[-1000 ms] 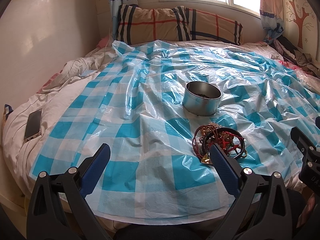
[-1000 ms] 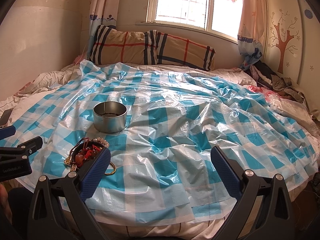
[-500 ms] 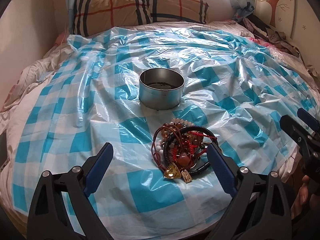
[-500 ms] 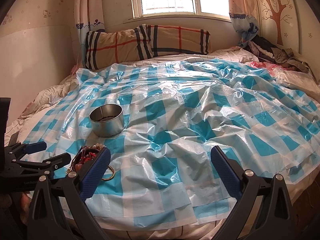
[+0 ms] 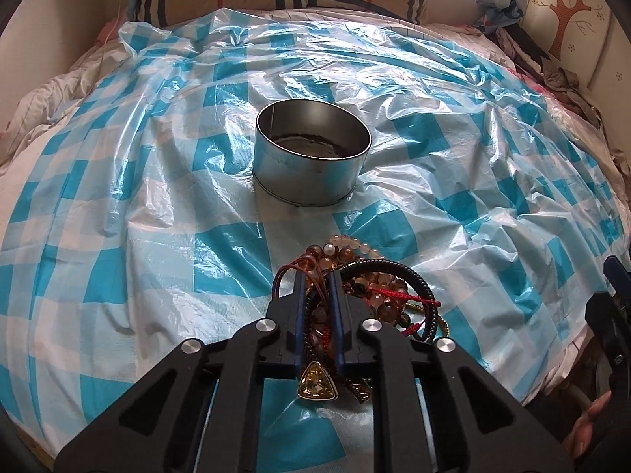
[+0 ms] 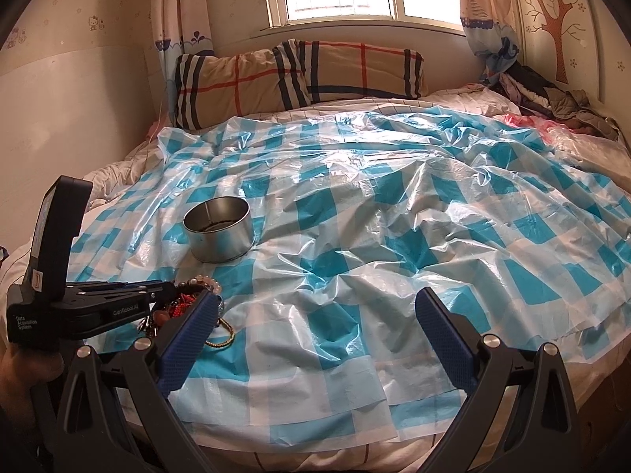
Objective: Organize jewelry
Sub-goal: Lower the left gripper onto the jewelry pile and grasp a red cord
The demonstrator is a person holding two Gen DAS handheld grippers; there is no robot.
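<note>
A tangled pile of bead bracelets and cords (image 5: 374, 283) lies on the blue-and-white checked plastic sheet (image 5: 157, 236). My left gripper (image 5: 317, 280) is shut on strands at the pile's left side; a yellow triangular pendant (image 5: 315, 384) shows between its fingers. A round metal tin (image 5: 311, 157), open at the top, stands just beyond the pile. In the right wrist view the tin (image 6: 219, 228) sits at the left, with the pile (image 6: 189, 303) and the left gripper in front of it. My right gripper (image 6: 319, 327) is open and empty, right of the pile.
The sheet covers a bed. Plaid pillows (image 6: 299, 75) lie at the head under a window. A heap of clothes (image 6: 552, 98) sits at the far right. A wall runs along the left side. The bed's front edge is close below the grippers.
My left gripper has moved forward onto the jewelry pile and shut on its strands. The right gripper has shifted a little and stays open.
</note>
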